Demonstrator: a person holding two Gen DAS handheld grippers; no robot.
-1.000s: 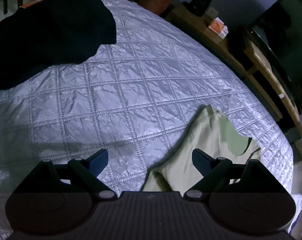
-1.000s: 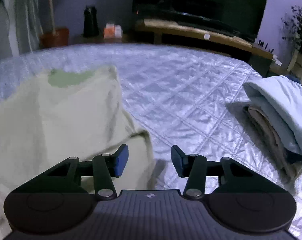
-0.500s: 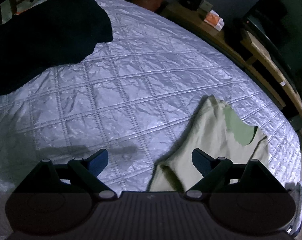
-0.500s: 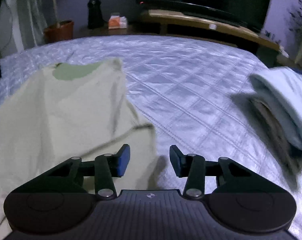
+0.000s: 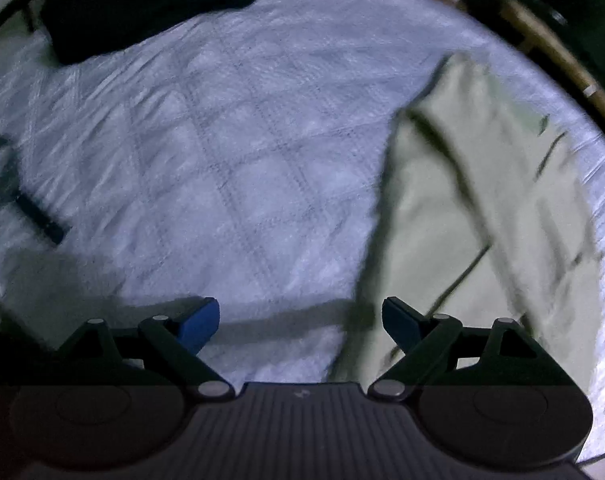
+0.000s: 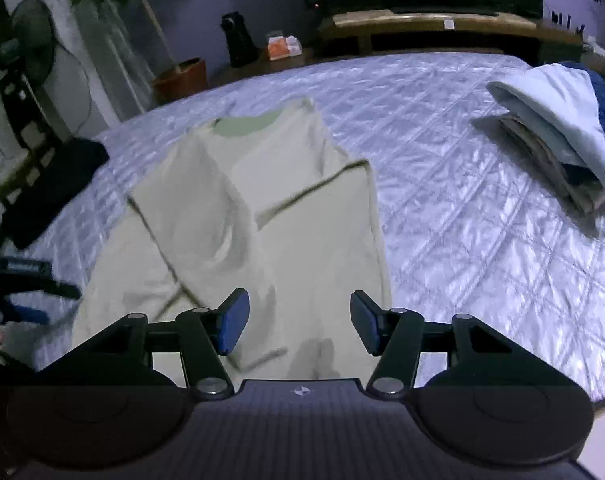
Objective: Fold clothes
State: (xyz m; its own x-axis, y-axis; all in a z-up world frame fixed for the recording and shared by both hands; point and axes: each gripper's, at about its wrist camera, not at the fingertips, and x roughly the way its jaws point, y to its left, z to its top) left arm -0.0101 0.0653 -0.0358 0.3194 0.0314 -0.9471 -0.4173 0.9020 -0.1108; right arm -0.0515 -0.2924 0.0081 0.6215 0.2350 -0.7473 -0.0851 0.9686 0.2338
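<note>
The pale green shirt [image 6: 262,216] lies on the quilted silver bedcover [image 6: 442,184], collar end toward the far side, both sleeves folded in over the body. My right gripper [image 6: 298,322] hangs above the shirt's near hem; its jaws have just been opening, they stand moderately apart, and nothing is between the pads, which touch no cloth. My left gripper [image 5: 300,320] stands with its jaws wide apart, also holding nothing; its left pad is over bare bedcover [image 5: 222,140] and its right pad over the shirt's [image 5: 482,200] left edge. That view is blurred, so I cannot tell whether the pad touches the fabric. A black garment [image 5: 150,4] lies at the far left of the cover, well apart from the shirt. To the right, 1 stack of folded clothes [image 6: 558,152] sits near the bed's edge, a light blue piece on top. No containers are in view.
</note>
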